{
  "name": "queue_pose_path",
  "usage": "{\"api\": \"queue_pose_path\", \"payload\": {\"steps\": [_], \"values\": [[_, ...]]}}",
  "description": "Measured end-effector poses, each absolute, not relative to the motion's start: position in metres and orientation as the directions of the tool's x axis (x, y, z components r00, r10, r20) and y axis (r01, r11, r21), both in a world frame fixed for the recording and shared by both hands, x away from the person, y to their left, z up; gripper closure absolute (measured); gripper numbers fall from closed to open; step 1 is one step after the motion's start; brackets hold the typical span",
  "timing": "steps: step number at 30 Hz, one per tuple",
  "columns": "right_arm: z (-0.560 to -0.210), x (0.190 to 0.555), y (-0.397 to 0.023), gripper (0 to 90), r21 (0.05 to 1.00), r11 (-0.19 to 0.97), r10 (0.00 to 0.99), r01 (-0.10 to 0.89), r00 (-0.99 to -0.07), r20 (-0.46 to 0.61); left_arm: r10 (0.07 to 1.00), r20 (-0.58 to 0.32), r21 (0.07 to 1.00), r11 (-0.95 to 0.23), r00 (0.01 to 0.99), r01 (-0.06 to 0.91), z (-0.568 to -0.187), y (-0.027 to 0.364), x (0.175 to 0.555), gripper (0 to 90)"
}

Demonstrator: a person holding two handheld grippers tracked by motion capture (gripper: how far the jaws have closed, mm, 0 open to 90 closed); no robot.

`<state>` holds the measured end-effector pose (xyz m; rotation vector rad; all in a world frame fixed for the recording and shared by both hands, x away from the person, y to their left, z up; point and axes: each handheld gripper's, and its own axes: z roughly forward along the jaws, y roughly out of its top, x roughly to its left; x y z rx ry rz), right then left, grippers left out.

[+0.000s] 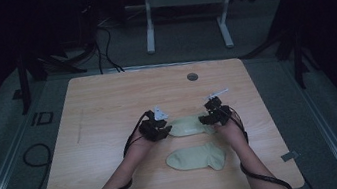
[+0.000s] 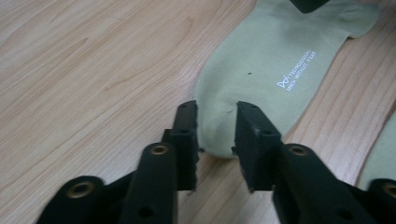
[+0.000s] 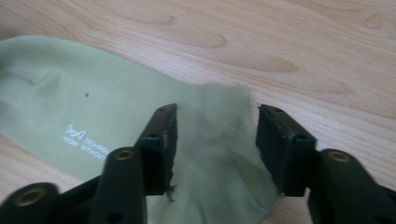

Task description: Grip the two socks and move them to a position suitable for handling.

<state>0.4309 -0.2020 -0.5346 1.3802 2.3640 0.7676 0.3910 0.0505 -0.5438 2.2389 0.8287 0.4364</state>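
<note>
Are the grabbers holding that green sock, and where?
Nothing is gripped. The left gripper straddles the far sock's toe and the right gripper its cuff, fingers open.

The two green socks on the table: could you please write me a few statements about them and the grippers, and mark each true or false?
1. Two pale green socks lie on the wooden table. True: the far sock and the near sock.
2. The socks are stacked on each other. False: they lie apart.
3. The left gripper has the far sock's toe end between its jaws. True.
4. The right gripper is at the near sock. False: it straddles the far sock's cuff end.
5. The far sock carries white printed lettering. True.
</note>
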Motion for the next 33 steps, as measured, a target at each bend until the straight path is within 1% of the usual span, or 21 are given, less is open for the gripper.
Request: {"api": "queue_pose_path", "payload": {"steps": [2,3,6,8,9,10,12,16,17,18,19,20,21,22,23,24,25,27,30,33], "values": [[-0.534,0.43,-0.202,44.3,0.582,0.396,0.868,0.71,-0.496,0.014,0.667,0.07,0.706,-0.559,0.742,0.436,-0.543,0.052,0.389,67.2],[-0.533,0.429,-0.202,42.6,0.583,0.397,0.864,0.709,-0.503,0.022,0.666,0.071,0.704,-0.561,0.742,0.436,-0.543,0.053,0.388,64.7],[-0.531,0.426,-0.205,37.4,0.596,0.393,0.86,0.7,-0.51,0.033,0.671,0.059,0.697,-0.558,0.739,0.451,-0.543,0.057,0.383,63.7],[-0.529,0.424,-0.207,34.0,0.59,0.382,0.855,0.711,-0.515,0.068,0.671,0.055,0.688,-0.562,0.74,0.459,-0.543,0.058,0.38,59.8],[-0.529,0.423,-0.207,31.5,0.585,0.386,0.845,0.713,-0.528,0.085,0.669,0.058,0.683,-0.568,0.741,0.46,-0.543,0.059,0.379,59.8],[-0.527,0.42,-0.204,29.8,0.578,0.419,0.828,0.7,-0.556,0.074,0.668,0.068,0.682,-0.573,0.741,0.454,-0.542,0.06,0.377,59.7],[-0.526,0.416,-0.202,29.1,0.575,0.435,0.818,0.693,-0.572,0.07,0.669,0.059,0.682,-0.569,0.741,0.46,-0.541,0.062,0.375,58.7],[-0.523,0.409,-0.201,28.3,0.589,0.432,0.812,0.683,-0.579,0.076,0.673,0.046,0.693,-0.554,0.738,0.461,-0.538,0.067,0.37,57.4],[-0.522,0.407,-0.202,26.8,0.59,0.432,0.812,0.682,-0.579,0.075,0.674,0.047,0.694,-0.553,0.737,0.461,-0.538,0.068,0.368,57.2],[-0.52,0.402,-0.204,21.4,0.601,0.424,0.815,0.678,-0.574,0.073,0.675,0.047,0.691,-0.554,0.736,0.464,-0.538,0.069,0.367,57.1],[-0.52,0.402,-0.204,21.4,0.601,0.424,0.815,0.678,-0.574,0.073,0.675,0.048,0.684,-0.559,0.736,0.468,-0.538,0.069,0.365,57.1],[-0.519,0.399,-0.205,19.4,0.609,0.42,0.819,0.673,-0.57,0.064,0.677,0.053,0.681,-0.562,0.734,0.469,-0.54,0.069,0.364,55.6],[-0.517,0.396,-0.207,19.4,0.621,0.409,0.826,0.668,-0.561,0.06,0.676,0.054,0.674,-0.568,0.735,0.472,-0.54,0.069,0.364,55.5],[-0.514,0.389,-0.211,27.3,0.628,0.399,0.825,0.668,-0.561,0.072,0.681,0.05,0.674,-0.563,0.731,0.479,-0.541,0.07,0.363,55.5],[-0.513,0.388,-0.214,25.5,0.618,0.389,0.82,0.683,-0.562,0.105,0.684,0.047,0.674,-0.559,0.728,0.483,-0.541,0.071,0.362,55.5],[-0.513,0.388,-0.214,25.5,0.618,0.389,0.82,0.683,-0.562,0.105,0.687,0.035,0.678,-0.55,0.726,0.487,-0.541,0.072,0.36,55.5],[-0.511,0.381,-0.22,32.5,0.644,0.38,0.819,0.664,-0.565,0.098,0.682,0.032,0.677,-0.553,0.731,0.486,-0.541,0.073,0.359,55.5],[-0.51,0.378,-0.221,32.5,0.65,0.386,0.82,0.654,-0.567,0.083,0.678,0.028,0.678,-0.553,0.734,0.485,-0.541,0.073,0.356,55.5],[-0.511,0.371,-0.228,32.6,0.652,0.382,0.812,0.655,-0.574,0.101,0.674,0.022,0.68,-0.552,0.738,0.483,-0.541,0.074,0.351,54.8],[-0.514,0.363,-0.233,32.7,0.645,0.4,0.805,0.651,-0.586,0.093,0.666,0.026,0.678,-0.56,0.745,0.477,-0.54,0.073,0.345,54.7]]}}
